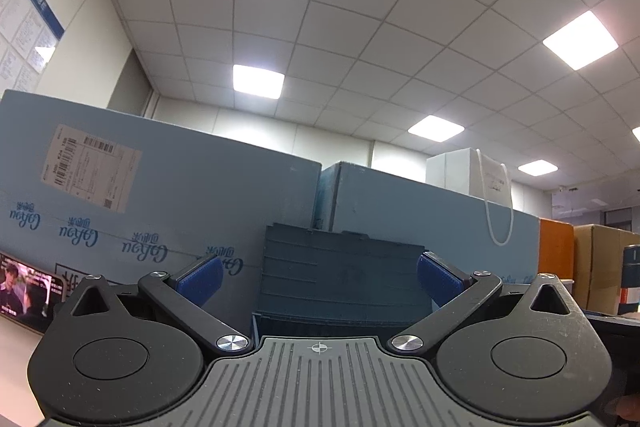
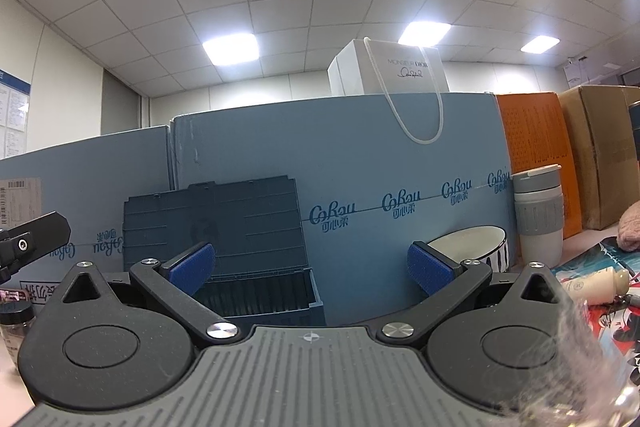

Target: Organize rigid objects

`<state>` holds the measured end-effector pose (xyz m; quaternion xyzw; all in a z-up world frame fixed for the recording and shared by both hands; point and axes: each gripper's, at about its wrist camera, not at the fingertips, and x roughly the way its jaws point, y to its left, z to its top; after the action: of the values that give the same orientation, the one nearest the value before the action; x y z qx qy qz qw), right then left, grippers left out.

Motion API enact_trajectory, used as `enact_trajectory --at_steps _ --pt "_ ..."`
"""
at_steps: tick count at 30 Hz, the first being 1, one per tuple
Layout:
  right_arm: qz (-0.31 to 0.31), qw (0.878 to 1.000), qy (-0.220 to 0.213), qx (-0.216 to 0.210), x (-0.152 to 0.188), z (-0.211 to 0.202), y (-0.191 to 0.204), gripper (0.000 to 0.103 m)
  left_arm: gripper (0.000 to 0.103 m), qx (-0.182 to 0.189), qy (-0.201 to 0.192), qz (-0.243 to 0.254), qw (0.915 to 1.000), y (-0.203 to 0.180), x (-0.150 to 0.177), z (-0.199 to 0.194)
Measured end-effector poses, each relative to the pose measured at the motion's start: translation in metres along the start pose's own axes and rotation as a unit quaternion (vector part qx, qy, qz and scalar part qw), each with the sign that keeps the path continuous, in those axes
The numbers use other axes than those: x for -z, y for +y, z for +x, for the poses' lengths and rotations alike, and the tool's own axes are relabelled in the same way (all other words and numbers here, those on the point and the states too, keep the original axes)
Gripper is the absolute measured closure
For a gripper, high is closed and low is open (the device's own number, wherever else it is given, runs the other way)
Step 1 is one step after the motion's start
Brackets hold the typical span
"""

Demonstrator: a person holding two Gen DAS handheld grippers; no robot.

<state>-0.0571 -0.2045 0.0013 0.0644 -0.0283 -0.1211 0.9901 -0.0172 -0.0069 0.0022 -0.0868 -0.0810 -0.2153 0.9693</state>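
A dark blue plastic crate with its lid raised stands against the blue cartons, straight ahead in the left wrist view (image 1: 340,279) and ahead-left in the right wrist view (image 2: 240,247). My left gripper (image 1: 320,277) is open and empty, just short of the crate. My right gripper (image 2: 310,267) is open and empty, to the crate's right. A white bowl with dark stripes (image 2: 476,247), a grey-and-white cup (image 2: 538,219) and a cream bottle (image 2: 592,285) lie on the right. A small jar (image 2: 16,323) stands at the left edge.
Tall blue cartons (image 2: 360,167) wall off the back, with a white paper bag (image 2: 388,75) on top. An orange box (image 2: 532,147) and a brown carton (image 2: 604,155) stand at the right. A phone with a lit screen (image 1: 28,291) leans at the left.
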Motion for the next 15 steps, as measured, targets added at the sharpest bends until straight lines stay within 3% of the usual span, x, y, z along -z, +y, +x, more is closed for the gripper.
enact_trajectory --at_steps 15 --pt "-0.002 1.0 -0.001 0.002 0.0 -0.0005 0.0003 0.0 0.0 0.001 -0.008 0.011 0.9999 -0.0037 0.0002 -0.0025"
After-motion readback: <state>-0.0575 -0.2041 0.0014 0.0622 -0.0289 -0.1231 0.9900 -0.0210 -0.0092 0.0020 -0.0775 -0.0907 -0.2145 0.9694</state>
